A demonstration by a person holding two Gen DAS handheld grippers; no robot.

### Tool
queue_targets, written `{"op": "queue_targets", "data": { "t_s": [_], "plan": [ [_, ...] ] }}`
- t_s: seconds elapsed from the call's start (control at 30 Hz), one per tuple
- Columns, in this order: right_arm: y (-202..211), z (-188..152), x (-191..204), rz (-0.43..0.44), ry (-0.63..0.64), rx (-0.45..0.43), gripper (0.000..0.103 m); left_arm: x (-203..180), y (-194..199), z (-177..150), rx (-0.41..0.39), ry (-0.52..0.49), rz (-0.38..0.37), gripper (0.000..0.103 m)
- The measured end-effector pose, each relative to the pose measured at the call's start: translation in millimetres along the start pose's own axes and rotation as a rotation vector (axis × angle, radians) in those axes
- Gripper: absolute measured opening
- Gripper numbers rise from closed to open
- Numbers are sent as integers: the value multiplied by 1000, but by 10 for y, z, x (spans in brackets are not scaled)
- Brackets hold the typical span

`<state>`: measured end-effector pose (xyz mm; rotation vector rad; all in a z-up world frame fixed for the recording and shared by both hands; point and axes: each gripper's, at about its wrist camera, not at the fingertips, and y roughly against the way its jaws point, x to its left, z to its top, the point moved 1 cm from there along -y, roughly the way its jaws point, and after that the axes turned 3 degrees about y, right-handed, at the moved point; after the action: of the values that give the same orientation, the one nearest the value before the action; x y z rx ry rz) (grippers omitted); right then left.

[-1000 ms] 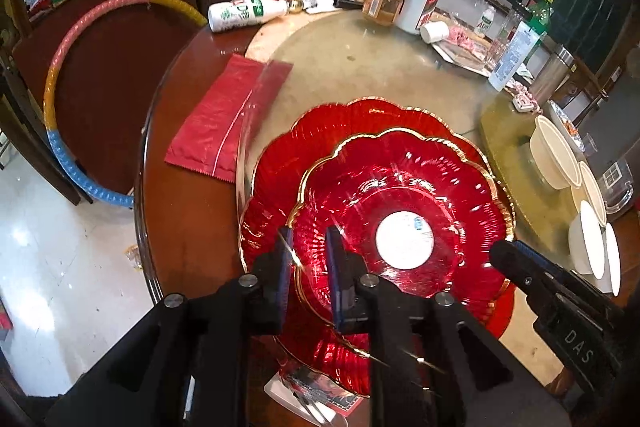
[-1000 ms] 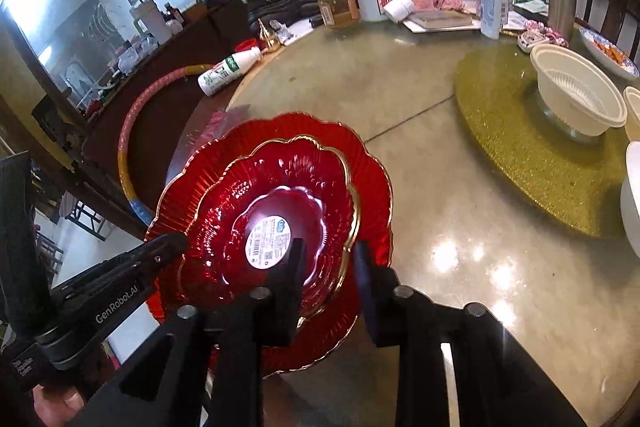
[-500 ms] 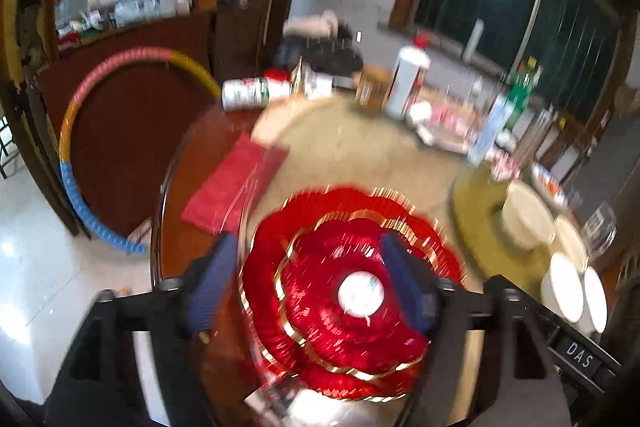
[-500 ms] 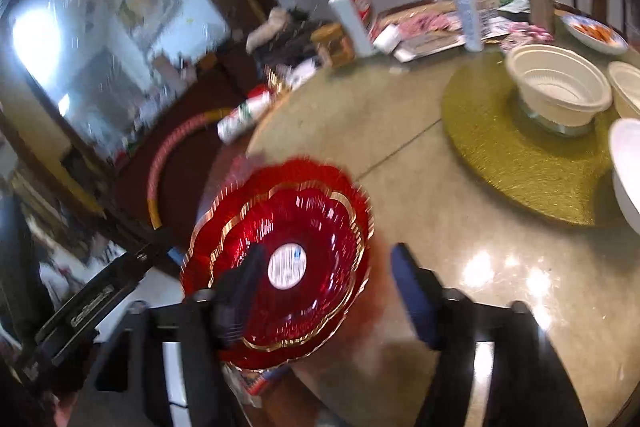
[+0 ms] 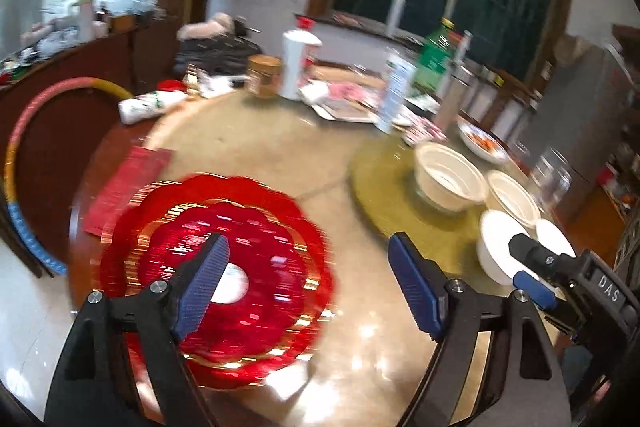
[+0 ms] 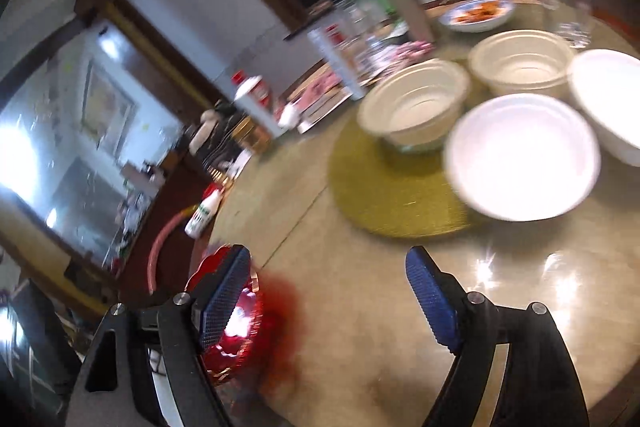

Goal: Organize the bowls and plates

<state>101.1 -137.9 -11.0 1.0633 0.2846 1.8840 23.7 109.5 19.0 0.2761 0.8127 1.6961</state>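
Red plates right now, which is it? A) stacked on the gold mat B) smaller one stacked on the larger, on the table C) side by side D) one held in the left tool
B: the smaller red plate lies nested on the larger red plate on the table, and the left tool stands open and empty.

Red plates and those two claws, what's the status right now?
Left gripper and right gripper open, jaws just opened, nothing between. Red plates stacked on table. White bowls ahead, path unobstructed.

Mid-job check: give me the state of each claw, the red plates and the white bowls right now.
Left claw: open, empty, just opened.
Right claw: open, empty, just opened.
Red plates: stacked, smaller on larger, released.
White bowls: four, upright, empty, unstacked.
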Motion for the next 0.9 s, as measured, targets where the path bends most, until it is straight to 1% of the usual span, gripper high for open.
{"op": "queue_targets", "data": {
  "t_s": [0.07,0.13,0.23,0.33,0.43,0.53,0.6,0.67,0.7,0.8,0.9],
  "plan": [
    [109,56,-224,-47,-39,-5,82,-188,-80,-27,30,-26,-26,82],
    [206,112,-467,-88,-90,-4,82,-405,-202,-73,88,-50,-60,82],
    [283,188,-825,-125,-168,10,82,-684,-373,-119,162,-79,-107,82],
    [281,248,-1140,-142,-248,34,83,-949,-548,-159,210,-94,-123,82],
    [222,294,-1345,-141,-296,55,83,-1180,-699,-185,248,-105,-136,82],
    [124,355,-1489,-154,-326,66,78,-1380,-838,-196,271,-118,-127,82],
    [61,367,-1510,-164,-329,73,72,-1496,-919,-196,277,-114,-133,82],
    [-3,375,-1544,-175,-341,89,62,-1601,-1000,-203,293,-121,-126,82],
    [-27,382,-1550,-176,-340,91,61,-1671,-1043,-211,295,-130,-132,82],
    [-112,415,-1576,-188,-344,96,55,-1779,-1162,-244,304,-159,-100,82],
    [-155,422,-1605,-195,-350,92,52,-1814,-1286,-268,329,-152,-91,82]
  ]
}}
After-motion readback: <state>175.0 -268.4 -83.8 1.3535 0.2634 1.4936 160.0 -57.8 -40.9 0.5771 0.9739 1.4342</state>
